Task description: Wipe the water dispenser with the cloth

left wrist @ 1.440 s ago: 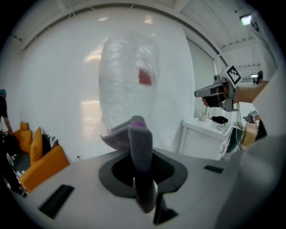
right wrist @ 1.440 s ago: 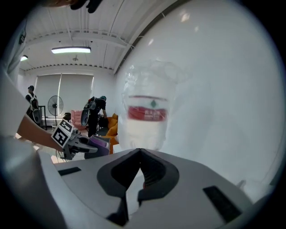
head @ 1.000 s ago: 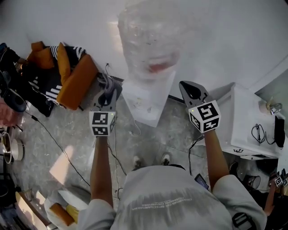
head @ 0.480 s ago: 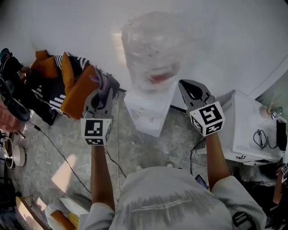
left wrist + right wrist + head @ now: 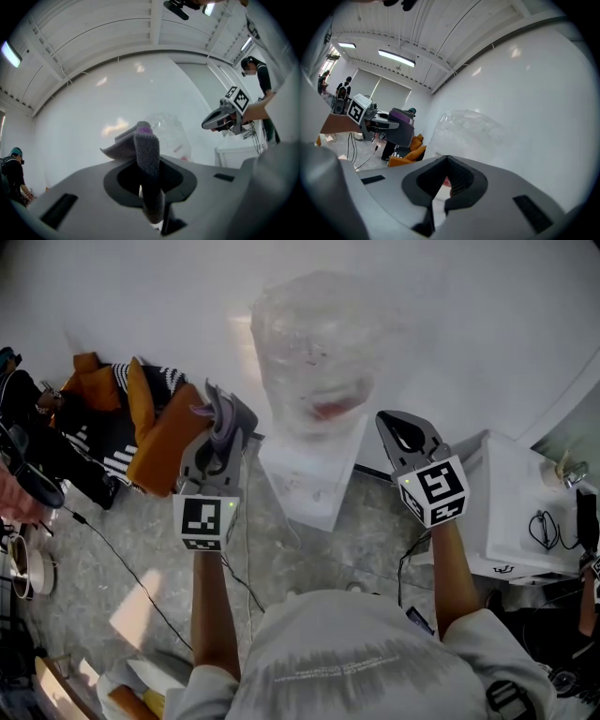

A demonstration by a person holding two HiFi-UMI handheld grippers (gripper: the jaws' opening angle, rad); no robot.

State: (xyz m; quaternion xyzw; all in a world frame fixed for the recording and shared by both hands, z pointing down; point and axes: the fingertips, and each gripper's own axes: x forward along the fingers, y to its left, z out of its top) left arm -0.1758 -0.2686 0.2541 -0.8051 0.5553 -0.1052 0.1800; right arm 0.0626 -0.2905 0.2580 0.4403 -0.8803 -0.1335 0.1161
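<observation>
The water dispenser has a white body and a clear bottle on top, standing against a white wall. My left gripper is just left of the dispenser and shut on a grey cloth with a purple edge. In the left gripper view the cloth sticks up from between the jaws, with the bottle beyond it. My right gripper hangs to the right of the dispenser, shut and holding nothing. The right gripper view shows the bottle ahead and the cloth to the left.
A pile of orange and striped clothes lies on the floor at left. A white cabinet stands at right, carrying small items. Cables run across the speckled floor. A person stands in the background.
My left gripper has lifted the cloth and tilted it toward the left side of the dispenser. The right gripper has hardly moved.
</observation>
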